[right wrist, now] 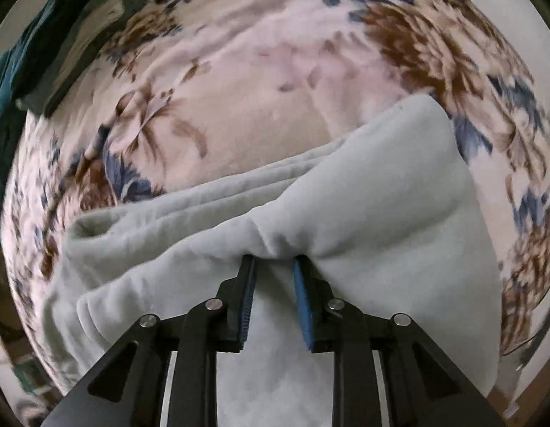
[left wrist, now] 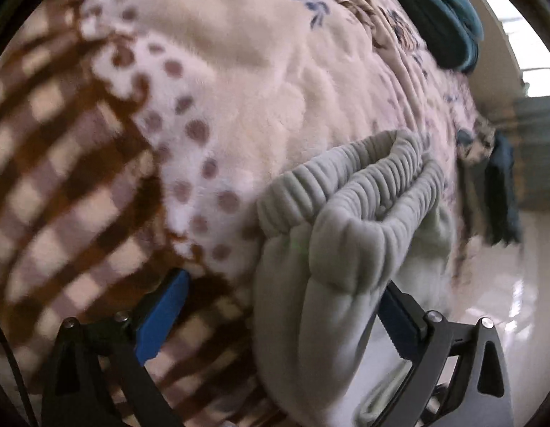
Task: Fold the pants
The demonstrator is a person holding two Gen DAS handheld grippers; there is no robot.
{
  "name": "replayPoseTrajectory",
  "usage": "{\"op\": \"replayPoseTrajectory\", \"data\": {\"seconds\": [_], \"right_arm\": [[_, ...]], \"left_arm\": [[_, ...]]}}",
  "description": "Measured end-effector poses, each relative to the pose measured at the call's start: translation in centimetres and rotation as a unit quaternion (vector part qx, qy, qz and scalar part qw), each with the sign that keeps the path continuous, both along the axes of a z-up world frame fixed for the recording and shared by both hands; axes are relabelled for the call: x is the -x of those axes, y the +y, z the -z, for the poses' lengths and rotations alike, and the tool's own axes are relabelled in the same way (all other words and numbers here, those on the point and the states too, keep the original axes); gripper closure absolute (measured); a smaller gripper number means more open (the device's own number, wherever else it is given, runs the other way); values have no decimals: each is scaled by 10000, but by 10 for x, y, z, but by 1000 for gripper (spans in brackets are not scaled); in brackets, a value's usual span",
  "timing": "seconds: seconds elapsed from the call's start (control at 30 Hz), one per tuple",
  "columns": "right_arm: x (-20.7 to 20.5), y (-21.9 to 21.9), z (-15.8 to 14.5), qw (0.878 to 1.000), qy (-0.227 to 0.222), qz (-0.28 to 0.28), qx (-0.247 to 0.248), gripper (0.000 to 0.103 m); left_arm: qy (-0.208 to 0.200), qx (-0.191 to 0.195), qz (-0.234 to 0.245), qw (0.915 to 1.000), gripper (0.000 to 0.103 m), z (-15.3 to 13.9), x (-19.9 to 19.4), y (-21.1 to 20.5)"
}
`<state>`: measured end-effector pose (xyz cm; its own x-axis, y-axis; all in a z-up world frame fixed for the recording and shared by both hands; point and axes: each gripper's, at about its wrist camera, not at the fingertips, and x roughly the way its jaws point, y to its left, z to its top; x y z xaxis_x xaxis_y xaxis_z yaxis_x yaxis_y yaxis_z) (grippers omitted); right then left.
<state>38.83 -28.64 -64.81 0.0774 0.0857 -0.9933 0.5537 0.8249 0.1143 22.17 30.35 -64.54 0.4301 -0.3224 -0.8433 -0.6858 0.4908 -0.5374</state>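
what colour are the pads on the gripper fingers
Blue ribbed pads on black fingers, clearest in the right wrist view.

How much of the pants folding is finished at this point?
Partly done: the pale grey pants already lie in stacked layers on the flowered blanket. In hand: the right tongs pinch a bunched fold of them, while the left tongs stand wide open around the end with the ribbed waistband, not gripping. Left: that waistband end looks loose and rumpled, so probably a final fold and smoothing.
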Motion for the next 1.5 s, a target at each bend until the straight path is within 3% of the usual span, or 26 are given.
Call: {"op": "replayPoseTrajectory", "data": {"seconds": [0.13,0.27,0.33,0.5,0.6,0.63,0.73,0.8,0.97,1.03,1.1,1.17,1.2,1.27,1.33,1.4,1.5], "right_arm": [[1,19,-3,9998,71,-194,49,53],[-4,34,-3,9995,132,-276,54,42],[-3,38,-3,9994,147,-295,46,41],[-4,41,1,9991,191,-363,66,39],[-6,41,2,9990,194,-389,39,39],[-7,40,2,9991,192,-387,38,39],[-6,38,1,9991,172,-378,-20,39],[-6,38,1,9992,168,-360,-46,39],[-6,37,1,9991,186,-358,-116,39],[-5,34,0,9990,167,-370,-176,39],[-4,33,0,9989,147,-407,-200,39],[-3,32,-1,9987,115,-426,-237,39],[-2,32,-1,9987,91,-429,-262,39],[0,30,-2,9986,35,-408,-330,39],[3,27,-4,9983,-13,-402,-420,39],[9,22,-8,9978,-62,-411,-523,39],[17,12,-13,9964,-101,-417,-738,39]], "left_arm": [[-206,404,-349,9984,2,6,-4,4],[-508,555,-221,9969,2,-2,-21,0],[-551,369,17,9978,2,-8,-32,-6],[-371,330,268,9984,2,20,-50,-6],[-511,166,197,9984,5,5,-51,-8],[-510,21,210,9985,11,-9,-50,-13],[-728,-340,267,9964,12,-39,-47,-26],[-723,-519,420,9951,12,-41,-48,-33],[-423,-61,264,9987,13,15,-59,-18],[-490,115,119,9987,13,22,-58,-9],[-572,-44,221,9981,21,8,-59,-13],[-484,-372,404,9973,45,-5,-57,-20],[-487,-485,443,9967,51,-12,-55,-22],[-471,-743,545,9946,72,-30,-48,-29],[-593,-980,594,9916,73,-51,-44,-41],[-710,-1426,767,9842,75,-82,-42,-60],[-1045,-1738,966,9744,75,-122,-41,-92]]}}
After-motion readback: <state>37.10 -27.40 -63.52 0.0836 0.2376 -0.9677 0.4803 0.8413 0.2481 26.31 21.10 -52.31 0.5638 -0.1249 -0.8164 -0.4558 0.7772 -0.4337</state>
